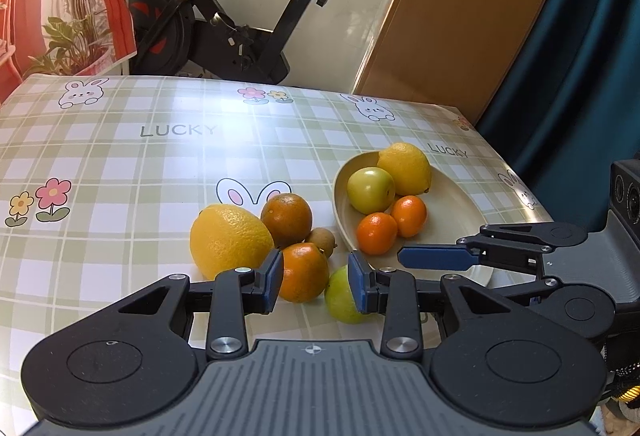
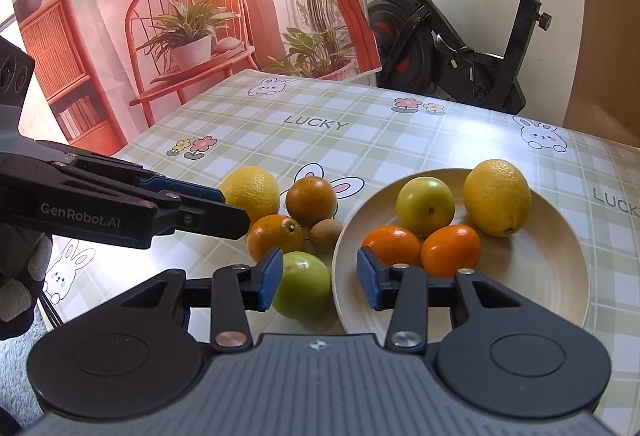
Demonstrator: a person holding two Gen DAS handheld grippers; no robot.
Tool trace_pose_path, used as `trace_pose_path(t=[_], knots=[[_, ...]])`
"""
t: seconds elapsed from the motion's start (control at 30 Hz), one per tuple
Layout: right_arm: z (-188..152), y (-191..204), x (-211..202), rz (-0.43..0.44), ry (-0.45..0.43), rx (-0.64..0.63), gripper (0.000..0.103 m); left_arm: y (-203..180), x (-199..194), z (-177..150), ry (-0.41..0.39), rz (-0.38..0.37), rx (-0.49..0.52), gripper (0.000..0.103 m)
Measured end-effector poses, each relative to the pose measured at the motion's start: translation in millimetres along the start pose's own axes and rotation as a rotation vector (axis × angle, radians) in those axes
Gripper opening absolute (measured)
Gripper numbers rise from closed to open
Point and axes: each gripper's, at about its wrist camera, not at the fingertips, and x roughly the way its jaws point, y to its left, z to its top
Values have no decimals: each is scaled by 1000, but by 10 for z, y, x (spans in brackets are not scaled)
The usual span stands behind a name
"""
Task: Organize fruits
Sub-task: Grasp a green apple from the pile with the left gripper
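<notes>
Both claws spread, nothing held. Left claw (image 1: pixel 315 280) hangs low over the loose fruit pile, jaws framing the near orange (image 1: pixel 303 272); right-hand pad sits against or just in front of the green fruit (image 1: pixel 343 296), can't tell if touching. Right claw (image 2: pixel 320 278) hangs over the gap between that green fruit (image 2: pixel 303 284) and the plate (image 2: pixel 560 276), jaws straddling the plate's near-left rim.

Plate is near the table's right edge, holding a lemon (image 2: pixel 497 197), a pale green fruit (image 2: pixel 425 204) and two small oranges (image 2: pixel 394 244). Still loose on the table just left of the plate: big lemon (image 1: pixel 230 238), far orange (image 1: pixel 286 218), small brown fruit (image 1: pixel 321 240), near orange, green fruit. All bunched and touching.

Risks as I see them:
- Both claws converge on the same cluster, likely collision.
- Closing left on the orange may clip the green fruit and send it rolling toward the near edge.
- Round, smooth skins: an off-centre pinch will squirt the fruit out.
- Right jaw over the rim: closing or dropping there could tip or shove the plate.
</notes>
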Motion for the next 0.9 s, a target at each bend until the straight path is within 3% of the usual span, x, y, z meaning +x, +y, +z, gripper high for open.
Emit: trace_pose_path(t=[0.23,0.9], knots=[[-56,36,58,25,42,-13,38,5,39,-26,9,-6,-5,37],[-24,147,190,28,51,-74,39,71,105,-56,29,-33,-25,37]])
